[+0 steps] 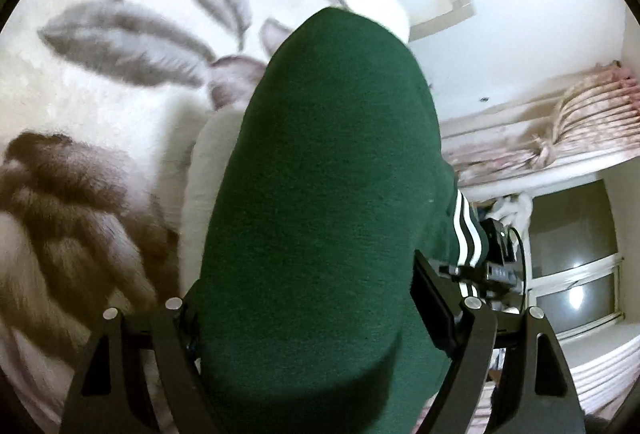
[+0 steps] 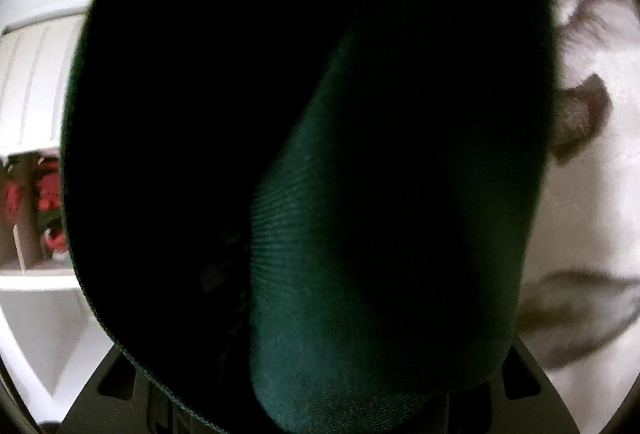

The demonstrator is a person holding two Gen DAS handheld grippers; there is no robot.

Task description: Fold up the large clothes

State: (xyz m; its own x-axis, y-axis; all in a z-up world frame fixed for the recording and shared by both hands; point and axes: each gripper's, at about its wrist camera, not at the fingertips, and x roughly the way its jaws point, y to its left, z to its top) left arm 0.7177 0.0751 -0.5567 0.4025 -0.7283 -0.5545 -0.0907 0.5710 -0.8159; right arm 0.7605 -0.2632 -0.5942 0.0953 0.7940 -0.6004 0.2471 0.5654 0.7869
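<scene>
The green garment (image 1: 320, 193) hangs in a thick bunch between the wide jaws of the left gripper (image 1: 304, 318), above the flowery blanket (image 1: 100, 81). It covers the right gripper (image 2: 320, 410), so its grip cannot be told. The heavy cloth could slip out and land crumpled.

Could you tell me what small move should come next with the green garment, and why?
Probably lower it flat onto the blanket: the green garment hangs bunched between the left gripper fingers and covers the right view, nowhere spread.
</scene>
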